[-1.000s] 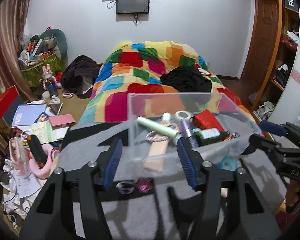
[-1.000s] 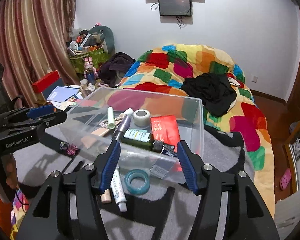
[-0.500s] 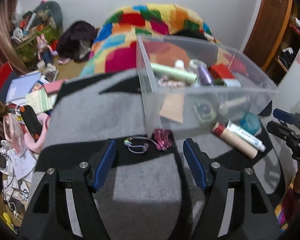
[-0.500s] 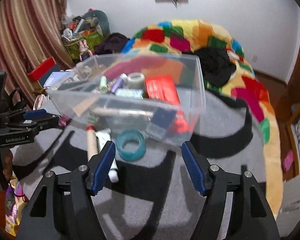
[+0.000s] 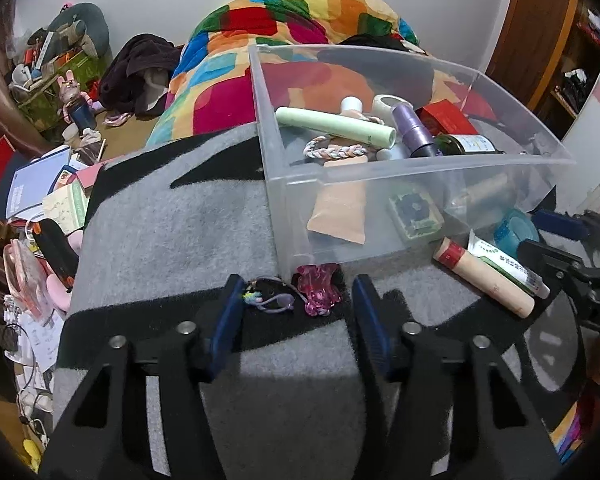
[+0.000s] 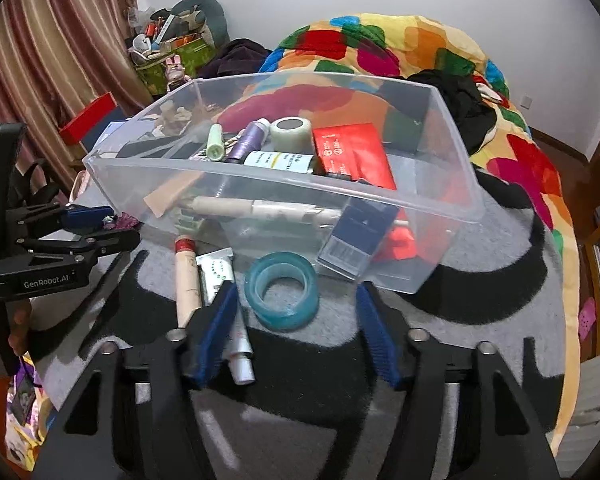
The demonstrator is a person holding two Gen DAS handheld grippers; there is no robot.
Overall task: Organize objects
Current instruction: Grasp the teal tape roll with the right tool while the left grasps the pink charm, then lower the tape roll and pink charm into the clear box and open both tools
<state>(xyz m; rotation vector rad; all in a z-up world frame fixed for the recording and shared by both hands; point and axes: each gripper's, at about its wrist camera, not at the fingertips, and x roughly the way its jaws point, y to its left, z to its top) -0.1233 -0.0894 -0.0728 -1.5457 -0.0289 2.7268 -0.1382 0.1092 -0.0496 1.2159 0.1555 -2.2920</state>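
A clear plastic bin [image 5: 420, 168] [image 6: 452, 152] stands on a grey and black blanket [image 5: 180, 220], holding tubes, a bottle, a tape roll and a red packet. In front of it lie a pink hair clip [image 5: 318, 286] and a hair tie [image 5: 274, 300], between my open left gripper's [image 5: 298, 308] fingers. A teal tape roll [image 6: 282, 294], a beige tube [image 6: 187, 276] and a white tube [image 6: 224, 300] lie before my open right gripper [image 6: 296, 312]. The tape roll sits between its fingers. The left gripper also shows in the right wrist view [image 6: 96, 224].
A bed with a colourful quilt [image 5: 300, 28] lies beyond the bin. The floor at left is cluttered with books, boxes and bags [image 5: 40, 184]. A wooden shelf [image 5: 572, 60] stands at right. Striped curtains [image 6: 40, 60] hang at left.
Both grippers have tilted down and moved closer to the blanket. The loose items in front of the bin now lie between the fingers. Both stay open.
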